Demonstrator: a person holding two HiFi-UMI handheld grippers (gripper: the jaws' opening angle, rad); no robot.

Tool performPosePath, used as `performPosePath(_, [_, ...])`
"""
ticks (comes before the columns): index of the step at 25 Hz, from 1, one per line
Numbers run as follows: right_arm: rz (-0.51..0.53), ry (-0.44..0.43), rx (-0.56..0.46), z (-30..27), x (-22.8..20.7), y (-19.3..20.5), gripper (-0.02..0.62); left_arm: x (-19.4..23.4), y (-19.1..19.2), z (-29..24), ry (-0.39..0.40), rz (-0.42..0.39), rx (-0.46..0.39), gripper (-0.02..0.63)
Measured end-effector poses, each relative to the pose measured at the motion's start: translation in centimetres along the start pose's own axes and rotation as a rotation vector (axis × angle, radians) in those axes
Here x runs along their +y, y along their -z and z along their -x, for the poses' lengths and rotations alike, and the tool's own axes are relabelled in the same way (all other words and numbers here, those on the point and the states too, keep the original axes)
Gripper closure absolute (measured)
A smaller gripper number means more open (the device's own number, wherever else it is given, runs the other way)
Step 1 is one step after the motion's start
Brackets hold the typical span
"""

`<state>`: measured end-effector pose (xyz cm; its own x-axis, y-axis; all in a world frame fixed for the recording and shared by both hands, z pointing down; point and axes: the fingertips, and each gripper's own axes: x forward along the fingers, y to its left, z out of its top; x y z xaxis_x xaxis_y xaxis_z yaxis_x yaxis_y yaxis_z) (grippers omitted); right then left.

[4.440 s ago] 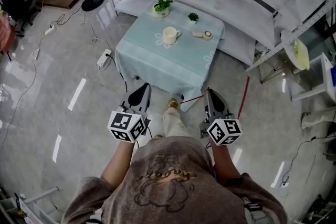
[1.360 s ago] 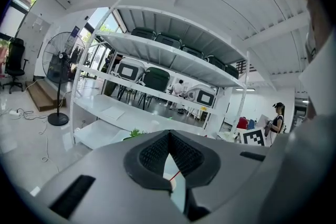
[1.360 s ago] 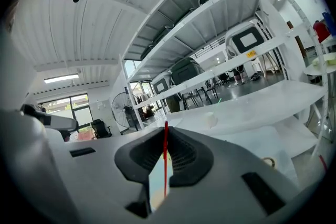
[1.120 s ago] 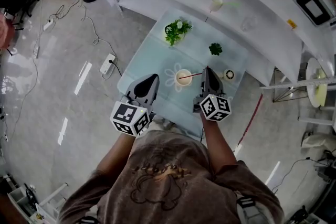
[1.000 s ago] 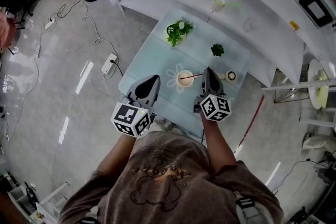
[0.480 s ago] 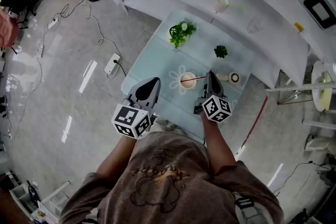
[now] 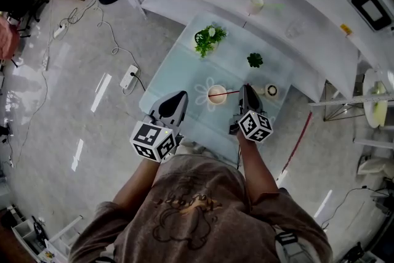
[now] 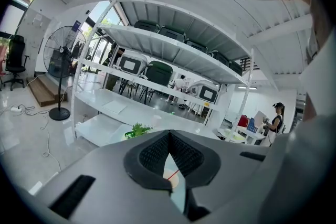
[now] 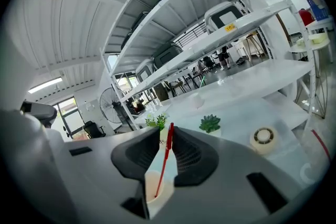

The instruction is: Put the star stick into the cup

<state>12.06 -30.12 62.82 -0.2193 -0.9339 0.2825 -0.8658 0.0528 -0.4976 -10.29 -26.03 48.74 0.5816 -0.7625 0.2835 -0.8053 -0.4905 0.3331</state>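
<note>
My right tongs (image 9: 167,132) reach level over the worktop (image 7: 184,74). They are opening, with the star stick (image 9: 164,160) between them and its lower end inside the cup (image 7: 217,94) at their 9 o'clock. My left tongs (image 7: 180,97) are pinched together and empty at the near edge. A tape roll (image 7: 271,90) sits just beside at 3 o'clock. A leafy plant (image 7: 208,39) at 11 o'clock and a small succulent (image 7: 255,60) at 12 o'clock stand well apart.

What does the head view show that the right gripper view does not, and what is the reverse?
Only the head view: the left gripper, the power strip on the floor. Only the right gripper view: the jaws of the right gripper opening, the star stick between them. Both: the cup with the stick's lower end in it, the tape roll.
</note>
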Motion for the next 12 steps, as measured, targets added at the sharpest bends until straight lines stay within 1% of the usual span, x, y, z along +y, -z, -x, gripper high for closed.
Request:
performPosePath(6, [0.032,-0.006,0.019,1.0,-0.8,-1.1,0.480,-1.3,0.1,-0.8,0.039,0.009,0.007,0.584])
performPosePath(12, [0.077,0.012,0.047,2.7,-1.6,-2.6,0.477,-3.2,0.3,-2.1,0.095,0.008,0.012,0.584])
